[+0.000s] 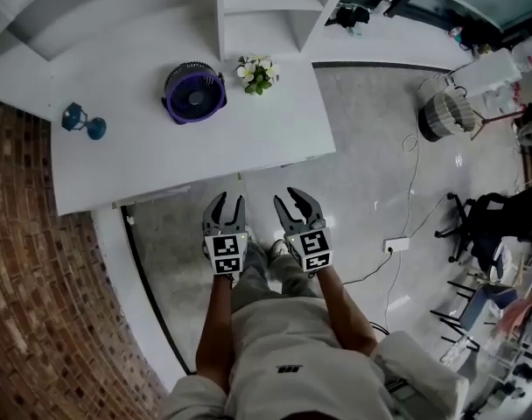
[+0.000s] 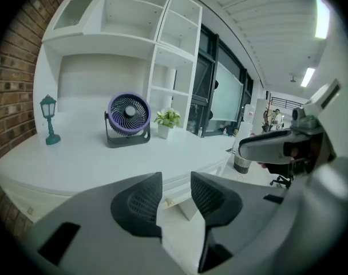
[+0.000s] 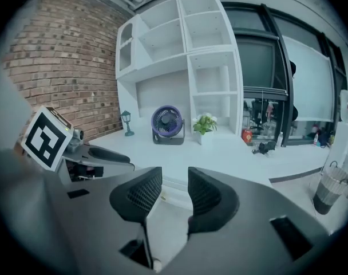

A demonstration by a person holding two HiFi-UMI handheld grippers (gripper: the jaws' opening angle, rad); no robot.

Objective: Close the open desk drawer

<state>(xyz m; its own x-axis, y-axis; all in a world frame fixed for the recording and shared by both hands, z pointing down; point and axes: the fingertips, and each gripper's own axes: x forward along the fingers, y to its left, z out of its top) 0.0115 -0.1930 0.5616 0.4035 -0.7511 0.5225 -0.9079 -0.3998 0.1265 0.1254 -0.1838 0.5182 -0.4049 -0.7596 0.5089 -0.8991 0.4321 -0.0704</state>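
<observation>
White worktop (image 1: 205, 151) upper centre; drawer (image 1: 174, 192) runs along its lower edge, just above my left fingers (image 1: 215, 211), right fingers (image 1: 311, 208) beside; both pairs spread, empty.

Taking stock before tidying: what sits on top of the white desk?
A purple fan, a small potted plant and a teal lamp ornament stand on the desk. Whatever lies under its top is hidden.

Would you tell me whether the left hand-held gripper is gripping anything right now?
No, the left hand-held gripper has its jaws apart with nothing between them.
</observation>
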